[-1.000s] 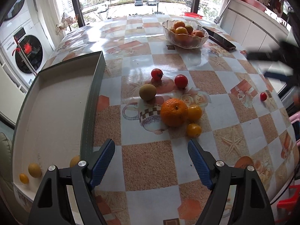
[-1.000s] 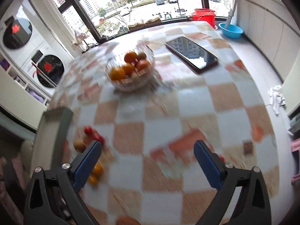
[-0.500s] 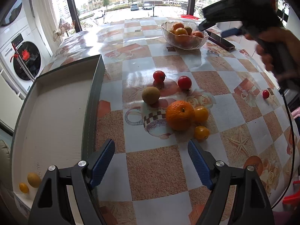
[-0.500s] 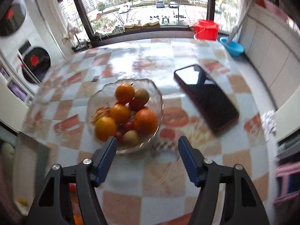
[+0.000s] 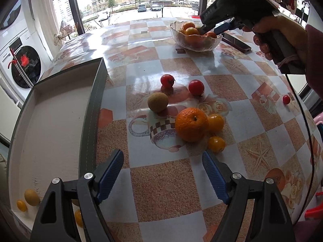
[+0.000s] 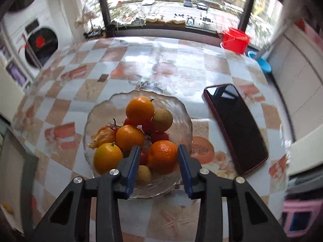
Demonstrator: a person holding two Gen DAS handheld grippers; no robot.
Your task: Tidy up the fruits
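Observation:
My left gripper [image 5: 162, 173] is open and empty above the patterned table, short of a loose group of fruit: a large orange [image 5: 190, 124], two small yellow fruits [image 5: 216, 143], a brown kiwi-like fruit [image 5: 157, 102] and two red tomatoes [image 5: 196, 87]. My right gripper [image 6: 158, 161] hangs over the glass bowl [image 6: 181, 119] of fruit, its jaws narrowed on either side of an orange mandarin [image 6: 162, 156]; whether they touch it I cannot tell. It also shows in the left wrist view [image 5: 220, 27].
A grey tray [image 5: 94, 109] lies at the left and holds a few small yellow fruits [image 5: 31, 197]. A lone cherry tomato [image 5: 286, 99] sits near the right table edge. A dark phone [image 6: 236, 129] lies right of the bowl.
My right gripper swung from the table's middle to the bowl, came down over it, and its jaws narrowed around the mandarin. The left gripper stayed nearly still.

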